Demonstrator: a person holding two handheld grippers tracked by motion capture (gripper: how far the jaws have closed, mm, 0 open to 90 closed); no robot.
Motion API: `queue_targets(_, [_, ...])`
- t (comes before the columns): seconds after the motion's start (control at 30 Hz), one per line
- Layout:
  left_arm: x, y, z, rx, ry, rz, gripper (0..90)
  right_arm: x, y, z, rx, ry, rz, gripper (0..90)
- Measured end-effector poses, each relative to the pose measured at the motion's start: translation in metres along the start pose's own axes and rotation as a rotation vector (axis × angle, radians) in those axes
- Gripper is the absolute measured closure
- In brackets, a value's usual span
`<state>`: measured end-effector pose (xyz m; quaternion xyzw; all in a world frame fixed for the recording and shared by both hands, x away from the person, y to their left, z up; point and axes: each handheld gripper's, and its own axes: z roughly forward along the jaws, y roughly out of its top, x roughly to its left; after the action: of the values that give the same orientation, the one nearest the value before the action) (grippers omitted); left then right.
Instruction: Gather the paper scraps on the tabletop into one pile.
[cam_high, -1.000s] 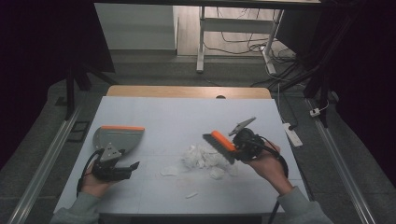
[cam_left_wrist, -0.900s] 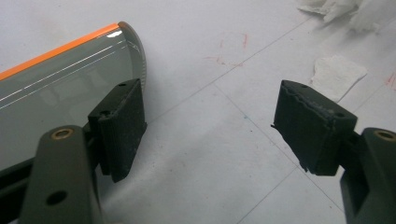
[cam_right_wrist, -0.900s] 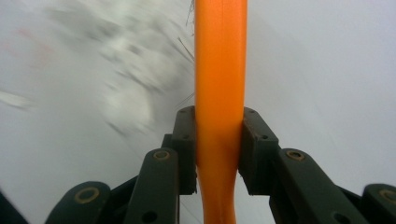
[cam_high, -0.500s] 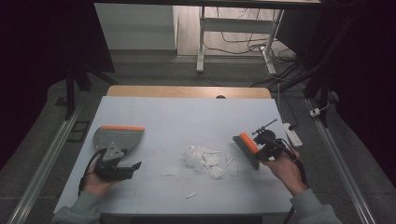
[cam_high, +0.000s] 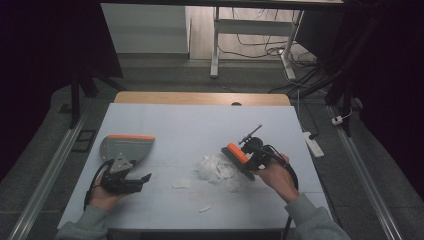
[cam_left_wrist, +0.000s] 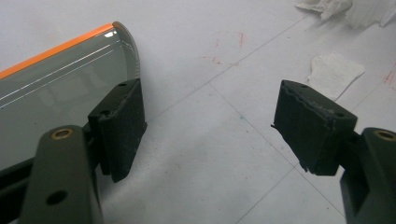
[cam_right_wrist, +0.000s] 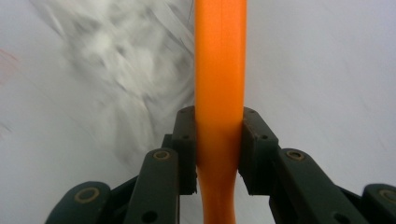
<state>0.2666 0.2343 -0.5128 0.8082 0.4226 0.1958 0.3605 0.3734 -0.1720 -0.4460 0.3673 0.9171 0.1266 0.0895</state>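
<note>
A grey dustpan (cam_high: 126, 146) with an orange edge lies on the white table at the left. My left gripper (cam_high: 142, 180) rests just in front of it, open, and its jaws stand wide apart beside the dustpan (cam_left_wrist: 56, 88) with nothing between them. At the right, my right gripper (cam_high: 250, 162) is shut on the orange brush (cam_high: 238, 155); the brush handle (cam_right_wrist: 219, 93) is pinched between the jaws. The brush touches the right side of a pile of white paper scraps (cam_high: 215, 167), which looks blurred as the paper scraps (cam_right_wrist: 121, 60) in the right gripper view.
Loose paper scraps lie apart from the pile: one scrap (cam_high: 181, 183) to its left, also seen as the scrap (cam_left_wrist: 335, 70), and a small strip (cam_high: 204, 209) near the front edge. A wooden strip (cam_high: 200, 98) borders the table's far edge. Faint red marks (cam_left_wrist: 224, 44) stain the surface.
My right gripper swung out to the right with the brush, then came back left against the paper pile. The left gripper has stayed still by the dustpan.
</note>
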Motion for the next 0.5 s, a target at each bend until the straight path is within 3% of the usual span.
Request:
queue_targets(0.03, [0.000,0.000,0.000,0.001,0.000,0.000,25.5,0.003,0.004,0.001,-0.015,0.009,-0.006,70.6])
queue_targets(0.1, [0.000,-0.001,0.000,0.003,0.000,-0.001,25.5,0.006,0.011,0.002,-0.100,0.114,0.022,70.6])
queue_targets(0.13, [0.000,-0.001,0.000,0.003,0.001,-0.002,25.5,0.007,0.013,0.001,-0.120,0.137,0.025,70.5])
queue_targets(0.27, [0.000,-0.001,0.000,-0.001,0.001,-0.004,25.5,0.008,0.015,-0.006,-0.181,0.136,0.017,70.6])
queue_targets(0.5, [0.001,-0.001,0.000,0.001,0.001,-0.001,25.5,-0.002,0.001,-0.029,-0.247,0.115,-0.009,70.5])
